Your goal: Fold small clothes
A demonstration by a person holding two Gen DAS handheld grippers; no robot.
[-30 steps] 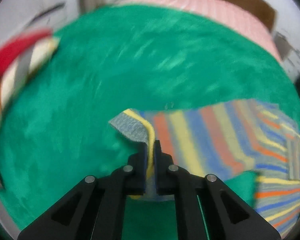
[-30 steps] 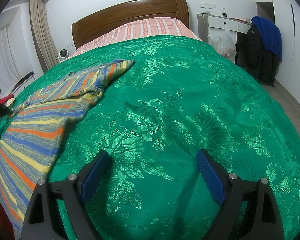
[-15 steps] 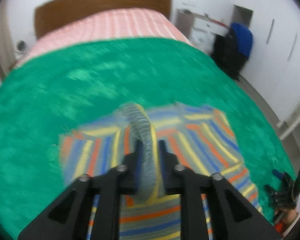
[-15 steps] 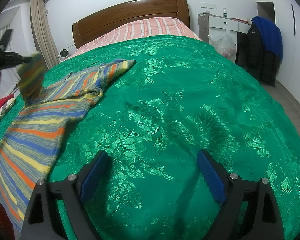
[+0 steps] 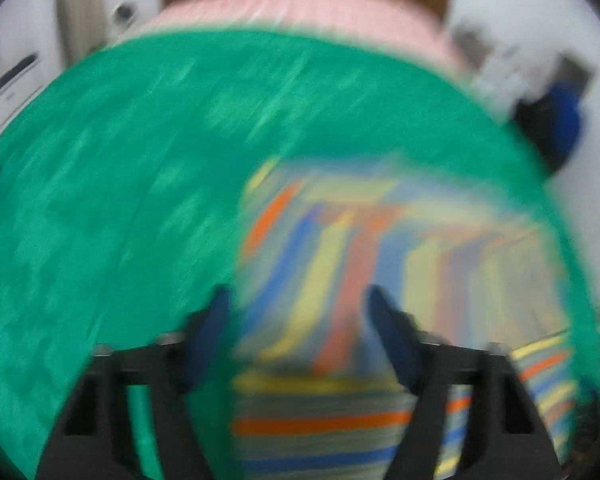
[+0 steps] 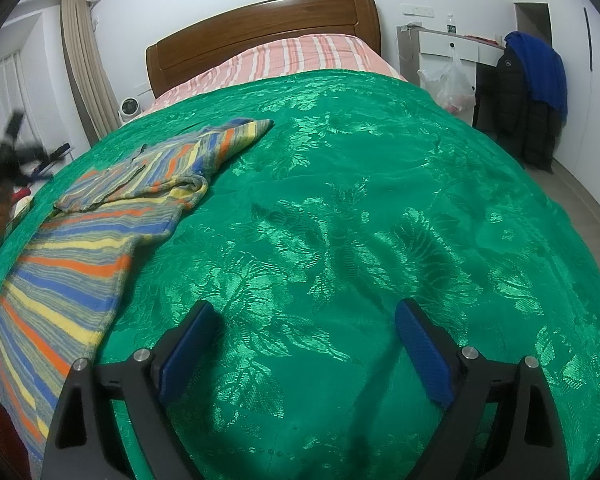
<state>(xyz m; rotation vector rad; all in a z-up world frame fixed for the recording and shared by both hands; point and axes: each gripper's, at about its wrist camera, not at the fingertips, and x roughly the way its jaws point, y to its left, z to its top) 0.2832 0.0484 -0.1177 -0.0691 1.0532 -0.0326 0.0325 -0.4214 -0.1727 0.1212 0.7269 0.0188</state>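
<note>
My left gripper (image 5: 298,320) is opening, having just dropped the folded sleeve onto the striped knit sweater (image 6: 100,216) at frame left, while my right gripper (image 6: 306,344) hangs wide, empty.

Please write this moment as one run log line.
left claw: jaws opening, sleeve released | right claw: open, empty, over green bedspread | striped sweater: one sleeve folded onto body
</note>
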